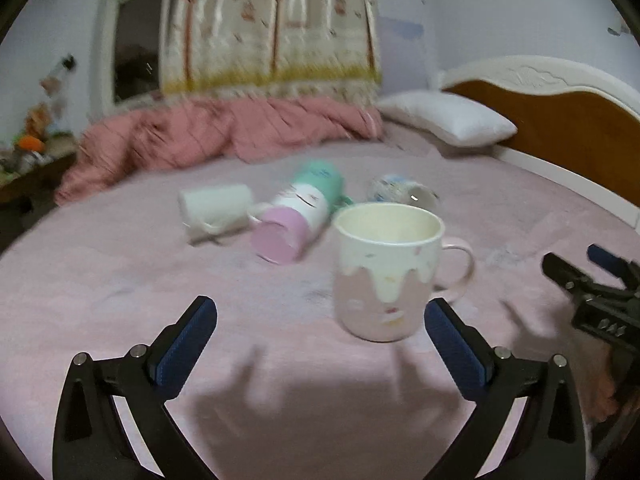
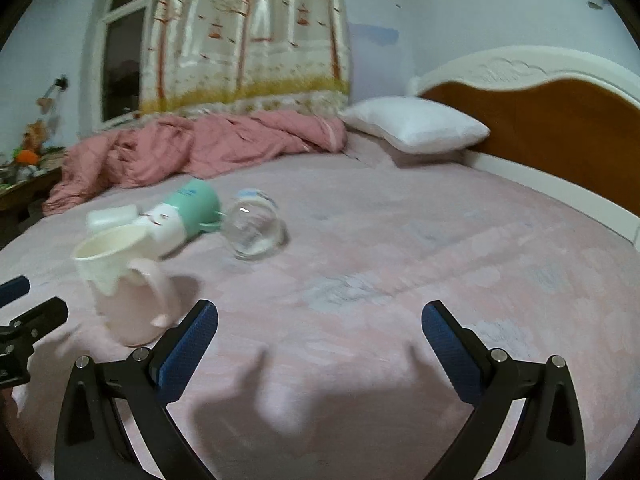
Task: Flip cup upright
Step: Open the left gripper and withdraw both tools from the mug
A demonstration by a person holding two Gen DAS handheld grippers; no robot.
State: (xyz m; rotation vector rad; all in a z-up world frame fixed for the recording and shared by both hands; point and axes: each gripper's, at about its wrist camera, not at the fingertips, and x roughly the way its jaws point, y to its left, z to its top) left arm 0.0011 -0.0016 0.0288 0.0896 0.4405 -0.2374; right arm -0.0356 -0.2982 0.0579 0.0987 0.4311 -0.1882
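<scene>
Pink mug (image 1: pixel 386 276) is stood upright mid-bed (image 1: pixel 280 360), mouth up, axis vertical, handle turned toward the headboard (image 1: pixel 560 120). Left gripper (image 1: pixel 320 322) and right gripper (image 2: pixel 320 322) are held open, empty. Pink sheet is backed by a curtained window (image 2: pixel 248 40).

A white pillow (image 2: pixel 416 124) lies beside a rumpled pink quilt (image 2: pixel 192 152).

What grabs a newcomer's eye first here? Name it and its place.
The pink mug with cream drip glaze stands upright on the pink bedsheet, just ahead of the open left gripper. Behind it several cups lie tipped over, among them a clear glass cup.
</scene>
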